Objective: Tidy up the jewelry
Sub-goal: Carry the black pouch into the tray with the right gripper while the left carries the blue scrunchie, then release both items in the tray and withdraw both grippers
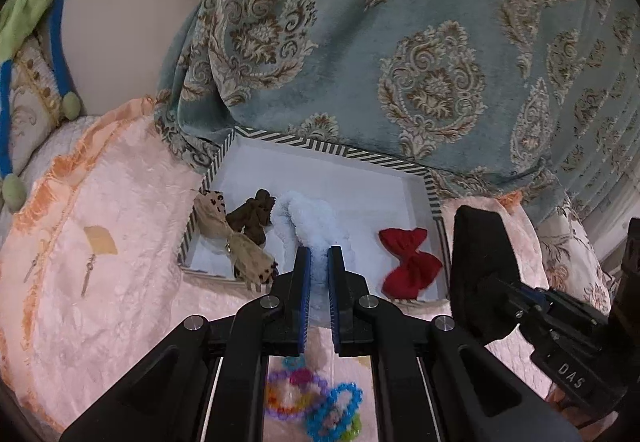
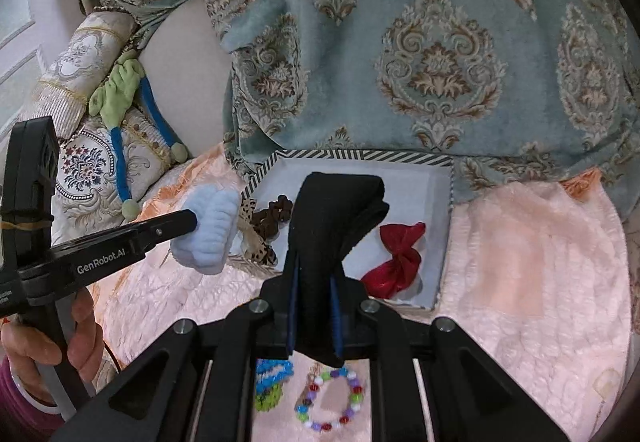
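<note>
Both pairs of jaws pinch soft pieces above the striped tray (image 1: 434,197) on the bed: left gripper (image 1: 319,254) a white fluffy scrunchie (image 1: 316,226), right gripper (image 2: 314,270) a black band (image 2: 332,209); released short, either could snag or miss.

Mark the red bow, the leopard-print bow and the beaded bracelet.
red bow (image 1: 410,262): left wrist view, on its centre knot.
leopard-print bow (image 1: 230,242): left wrist view, on the tan band near the middle.
beaded bracelet (image 2: 352,398): right wrist view, on a bead of the ring's right side.
</note>
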A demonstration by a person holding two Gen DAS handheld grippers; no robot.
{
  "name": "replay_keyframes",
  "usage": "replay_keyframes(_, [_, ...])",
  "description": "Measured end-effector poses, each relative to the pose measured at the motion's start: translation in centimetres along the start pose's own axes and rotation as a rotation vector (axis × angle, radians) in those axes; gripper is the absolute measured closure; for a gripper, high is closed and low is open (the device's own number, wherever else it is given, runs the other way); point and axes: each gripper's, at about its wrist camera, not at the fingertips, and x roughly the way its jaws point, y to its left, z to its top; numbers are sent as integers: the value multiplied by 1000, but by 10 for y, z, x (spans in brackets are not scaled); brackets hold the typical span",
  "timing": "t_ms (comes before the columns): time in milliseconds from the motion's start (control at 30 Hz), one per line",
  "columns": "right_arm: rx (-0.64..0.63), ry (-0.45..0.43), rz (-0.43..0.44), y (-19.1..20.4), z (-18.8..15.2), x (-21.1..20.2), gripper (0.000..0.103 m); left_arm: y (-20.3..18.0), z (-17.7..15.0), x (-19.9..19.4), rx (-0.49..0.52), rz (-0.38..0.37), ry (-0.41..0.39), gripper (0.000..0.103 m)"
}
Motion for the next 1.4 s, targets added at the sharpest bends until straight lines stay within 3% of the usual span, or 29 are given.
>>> replay_keyframes(300, [19,57,2,-21,10,62,90,8,12,60,-32,-12,54,103])
replay_keyframes(633, [21,136,-19,-39,7,120,90,6,4,117,-7,20,108,103])
replay_keyframes(900, [36,216,-33,-52,-7,162,89,12,-5,133,-10,48,128,103])
replay_keyframes(1000, [33,204,-35,-52,-8,165,82,16,-5,134,-31,26,133,102])
replay_keyframes(1067, [42,212,-37,-54,-8,165,71,19,-5,134,-44,26,142,91])
replay_keyframes(1100, [49,215,-37,-54,-8,163,71,22,-6,133,-57,25,144,88])
replay_keyframes(1400, [79,162,-24,-52,-7,120,60,24,-14,106,-60,42,141,87])
